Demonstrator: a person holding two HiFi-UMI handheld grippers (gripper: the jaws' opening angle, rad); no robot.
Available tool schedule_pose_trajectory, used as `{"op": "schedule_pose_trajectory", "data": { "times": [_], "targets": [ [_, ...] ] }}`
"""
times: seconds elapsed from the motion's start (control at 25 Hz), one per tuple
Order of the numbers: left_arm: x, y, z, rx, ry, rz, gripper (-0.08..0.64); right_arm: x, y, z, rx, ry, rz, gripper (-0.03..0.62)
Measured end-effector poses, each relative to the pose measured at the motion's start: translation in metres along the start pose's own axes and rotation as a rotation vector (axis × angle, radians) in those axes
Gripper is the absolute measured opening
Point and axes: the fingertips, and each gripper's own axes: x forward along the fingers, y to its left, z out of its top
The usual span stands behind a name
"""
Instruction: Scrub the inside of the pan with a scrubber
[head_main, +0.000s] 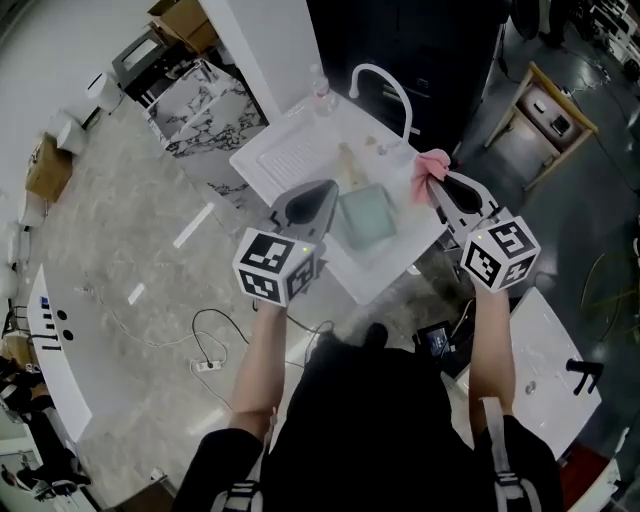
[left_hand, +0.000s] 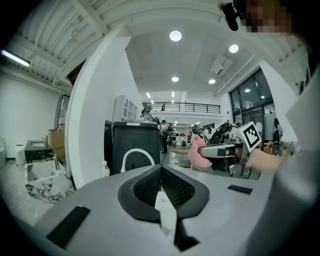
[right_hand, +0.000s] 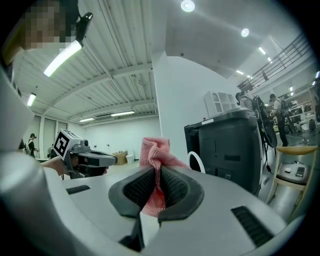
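A pale green square pan (head_main: 365, 218) lies in the white sink counter (head_main: 268, 150) below me in the head view. My left gripper (head_main: 312, 200) hovers just left of the pan, its jaws shut with nothing between them (left_hand: 161, 170). My right gripper (head_main: 438, 182) is held above the counter's right edge, shut on a pink knitted scrubber (head_main: 432, 163). The scrubber (right_hand: 152, 150) sticks up from between the jaws of the right gripper (right_hand: 159, 172). Both grippers point level, so neither gripper view shows the pan. The scrubber (left_hand: 197, 154) also appears in the left gripper view.
A white arched faucet (head_main: 385, 85) rises at the back of the sink, with a small bottle (head_main: 320, 95) beside it. A ridged drainboard (head_main: 290, 160) is at the left. A black cabinet (left_hand: 132, 145) stands behind, a wooden chair (head_main: 545, 115) at right, a cable (head_main: 210, 350) on the floor.
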Motion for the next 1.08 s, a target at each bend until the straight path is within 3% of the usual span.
{"op": "schedule_pose_trajectory", "data": {
  "times": [1.08],
  "targets": [
    [-0.03,0.001,0.013,0.0,-0.022,0.049,0.034,-0.01,0.03,0.02,-0.085,-0.009,0.05,0.041]
  ]
}}
